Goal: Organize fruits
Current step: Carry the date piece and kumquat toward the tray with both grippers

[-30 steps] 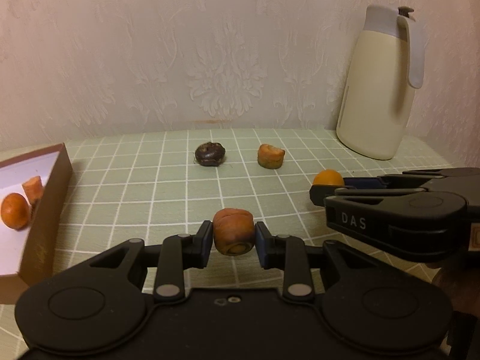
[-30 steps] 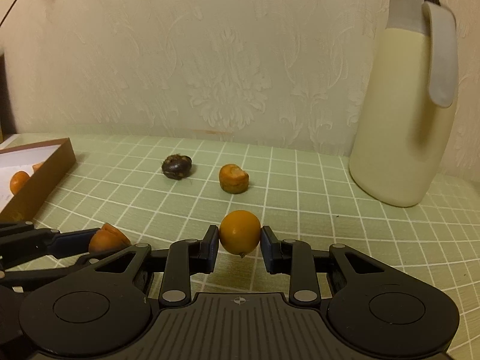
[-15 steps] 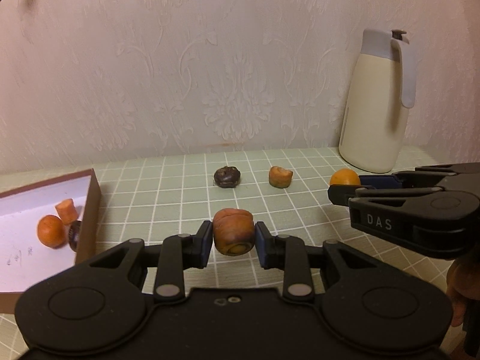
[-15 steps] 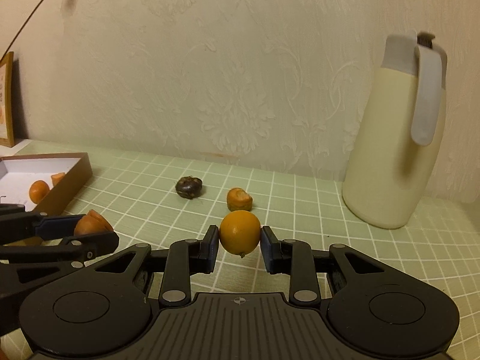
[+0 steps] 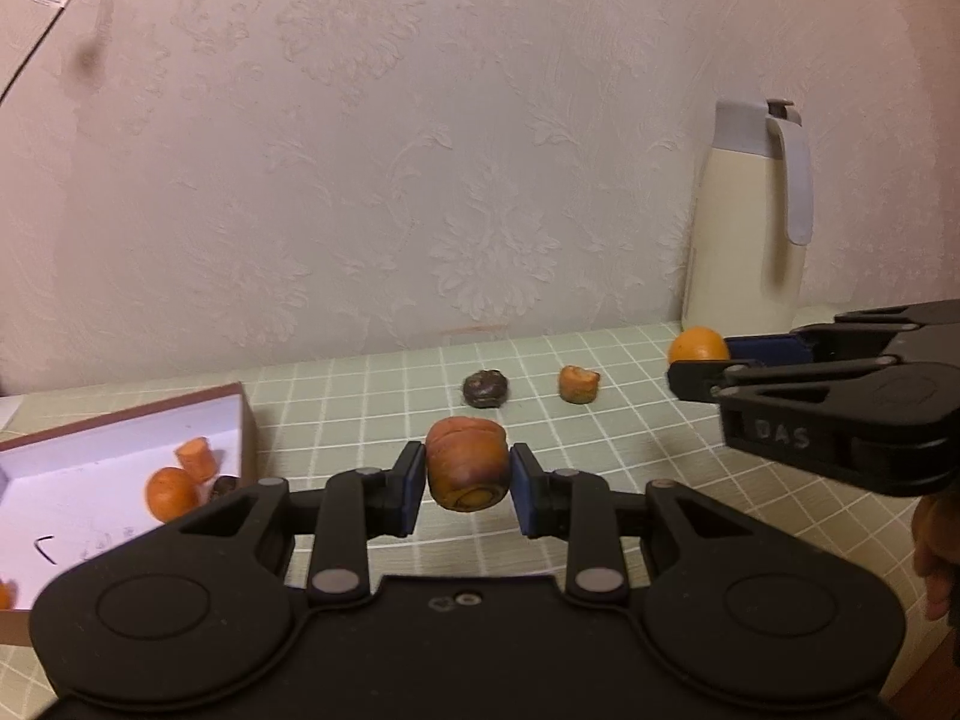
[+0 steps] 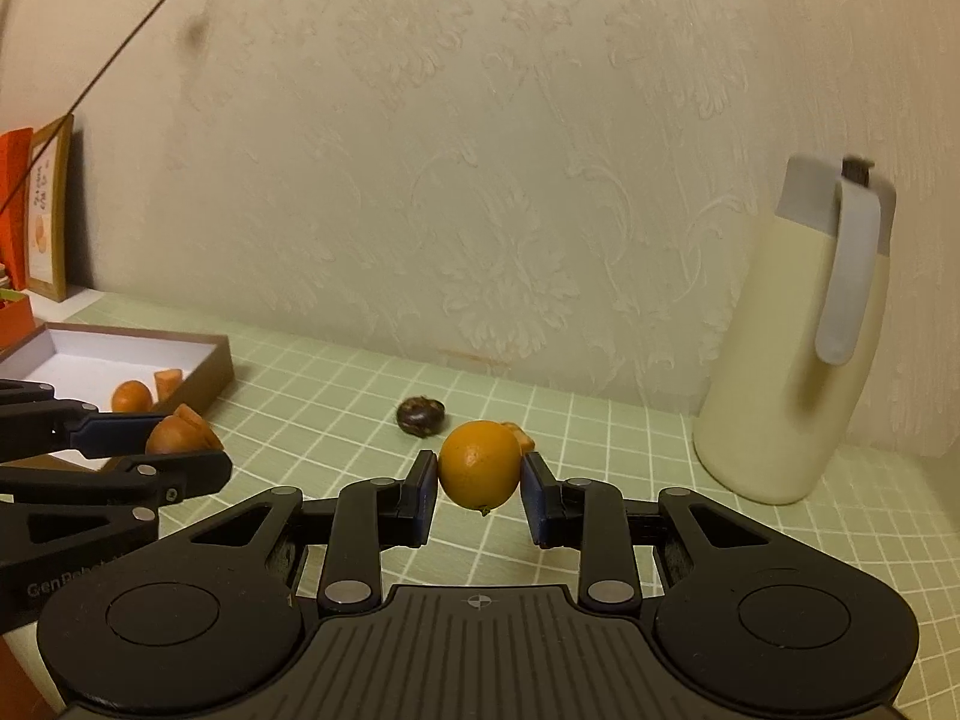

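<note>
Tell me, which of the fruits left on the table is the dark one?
The dark fruit, left of the cut orange piece. It is blackish brown; the other one lying on the table is orange.

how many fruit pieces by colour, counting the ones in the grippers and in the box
orange or orange-brown: 5, namely orange, brown roll-shaped piece, stub on table, ball in box, stub in box
dark brown: 2, namely table piece, box piece
total: 7
</note>
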Demonstrator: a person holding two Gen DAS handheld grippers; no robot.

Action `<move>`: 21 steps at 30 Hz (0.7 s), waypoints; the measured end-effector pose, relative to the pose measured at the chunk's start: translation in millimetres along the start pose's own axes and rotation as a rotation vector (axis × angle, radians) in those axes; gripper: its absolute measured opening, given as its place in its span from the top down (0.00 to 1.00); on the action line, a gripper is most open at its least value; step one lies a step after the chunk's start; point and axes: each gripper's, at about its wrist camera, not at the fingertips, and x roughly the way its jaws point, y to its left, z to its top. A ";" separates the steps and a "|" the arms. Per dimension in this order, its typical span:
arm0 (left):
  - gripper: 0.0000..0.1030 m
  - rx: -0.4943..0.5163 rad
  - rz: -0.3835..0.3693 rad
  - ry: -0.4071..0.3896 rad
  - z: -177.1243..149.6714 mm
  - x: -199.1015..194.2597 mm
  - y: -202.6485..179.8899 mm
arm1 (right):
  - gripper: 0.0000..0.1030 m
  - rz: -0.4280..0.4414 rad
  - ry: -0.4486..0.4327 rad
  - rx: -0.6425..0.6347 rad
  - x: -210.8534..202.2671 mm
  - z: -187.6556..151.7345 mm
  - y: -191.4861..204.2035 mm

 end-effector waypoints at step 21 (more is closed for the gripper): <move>0.80 -0.053 0.111 -0.082 5.7 -50.2 54.3 | 0.71 0.144 -0.108 -0.064 -20.9 27.8 63.1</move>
